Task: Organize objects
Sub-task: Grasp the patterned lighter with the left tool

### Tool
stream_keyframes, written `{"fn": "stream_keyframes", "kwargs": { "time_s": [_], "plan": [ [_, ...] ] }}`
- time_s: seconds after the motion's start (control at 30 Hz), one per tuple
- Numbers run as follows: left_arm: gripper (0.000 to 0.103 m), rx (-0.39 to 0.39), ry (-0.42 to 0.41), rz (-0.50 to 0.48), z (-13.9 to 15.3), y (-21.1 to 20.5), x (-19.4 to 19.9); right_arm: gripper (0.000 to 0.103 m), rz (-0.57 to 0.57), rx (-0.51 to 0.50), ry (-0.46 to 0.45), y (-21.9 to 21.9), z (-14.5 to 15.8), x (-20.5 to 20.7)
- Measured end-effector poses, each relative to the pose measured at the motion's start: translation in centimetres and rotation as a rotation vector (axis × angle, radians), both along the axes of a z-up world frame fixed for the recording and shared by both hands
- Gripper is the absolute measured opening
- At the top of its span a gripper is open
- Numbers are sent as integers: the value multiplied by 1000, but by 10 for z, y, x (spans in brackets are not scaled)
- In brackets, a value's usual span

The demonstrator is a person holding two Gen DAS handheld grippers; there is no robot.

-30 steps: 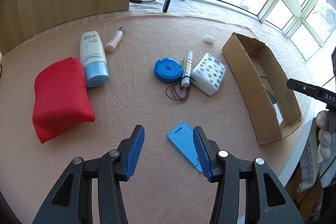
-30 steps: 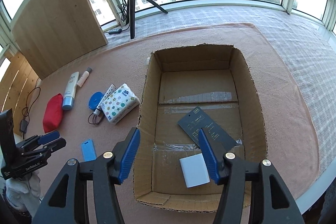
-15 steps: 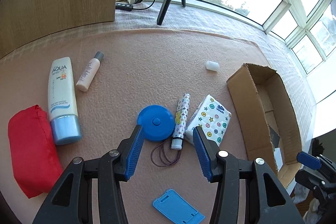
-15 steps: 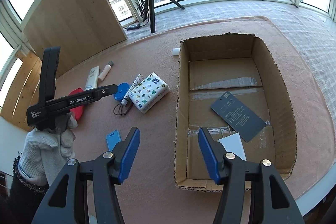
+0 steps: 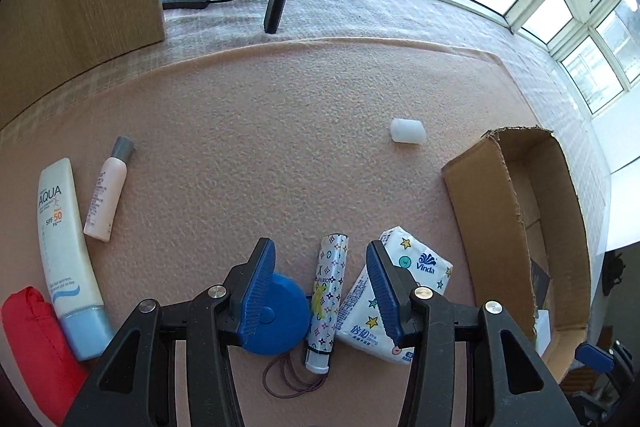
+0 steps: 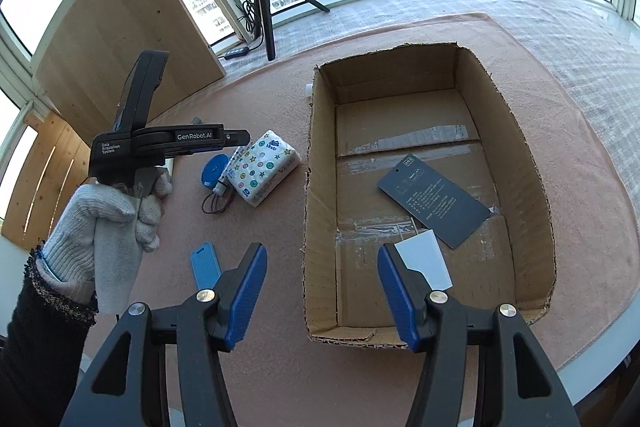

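Left tongs (image 5: 320,291) held wide open, nothing gripped, low over patterned tube (image 5: 326,303) lying between blue round case (image 5: 276,319) and tissue pack (image 5: 394,301) on pink table (image 5: 260,147). Right tongs (image 6: 322,293) spread open, empty, over near wall of cardboard box (image 6: 320,227). Dark card (image 6: 434,201) and white card (image 6: 430,259) seen inside box.

Red pouch (image 5: 36,339) cut off at frame edge; blue round case (image 5: 276,315) half hidden behind left gripper (image 5: 322,291) finger.
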State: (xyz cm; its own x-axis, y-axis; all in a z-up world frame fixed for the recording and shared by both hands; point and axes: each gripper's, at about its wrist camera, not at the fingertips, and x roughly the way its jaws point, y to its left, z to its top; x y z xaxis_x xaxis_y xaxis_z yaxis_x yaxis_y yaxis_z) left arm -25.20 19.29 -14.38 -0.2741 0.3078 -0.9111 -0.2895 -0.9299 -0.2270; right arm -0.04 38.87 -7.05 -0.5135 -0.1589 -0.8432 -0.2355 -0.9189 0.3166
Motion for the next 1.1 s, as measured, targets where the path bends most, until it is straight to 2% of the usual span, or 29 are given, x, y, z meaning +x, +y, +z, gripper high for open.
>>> {"fn": "stream_keyframes", "kwargs": {
  "time_s": [0.13, 0.27, 0.47, 1.1],
  "plan": [
    [50, -70, -14, -27, -10, 7, -4, 54, -9, -9, -5, 3, -3, 4],
    [41, -128, -3, -46, -18, 2, -2, 54, -14, -14, -5, 4, -3, 4],
    [37, -144, 10, -72, -18, -11, 10, 54, 3, -23, -10, -4, -5, -2],
    [36, -127, 98, -72, -15, -87, 85, 54, 150, -21, -27, -65, -11, -22]
  ]
}}
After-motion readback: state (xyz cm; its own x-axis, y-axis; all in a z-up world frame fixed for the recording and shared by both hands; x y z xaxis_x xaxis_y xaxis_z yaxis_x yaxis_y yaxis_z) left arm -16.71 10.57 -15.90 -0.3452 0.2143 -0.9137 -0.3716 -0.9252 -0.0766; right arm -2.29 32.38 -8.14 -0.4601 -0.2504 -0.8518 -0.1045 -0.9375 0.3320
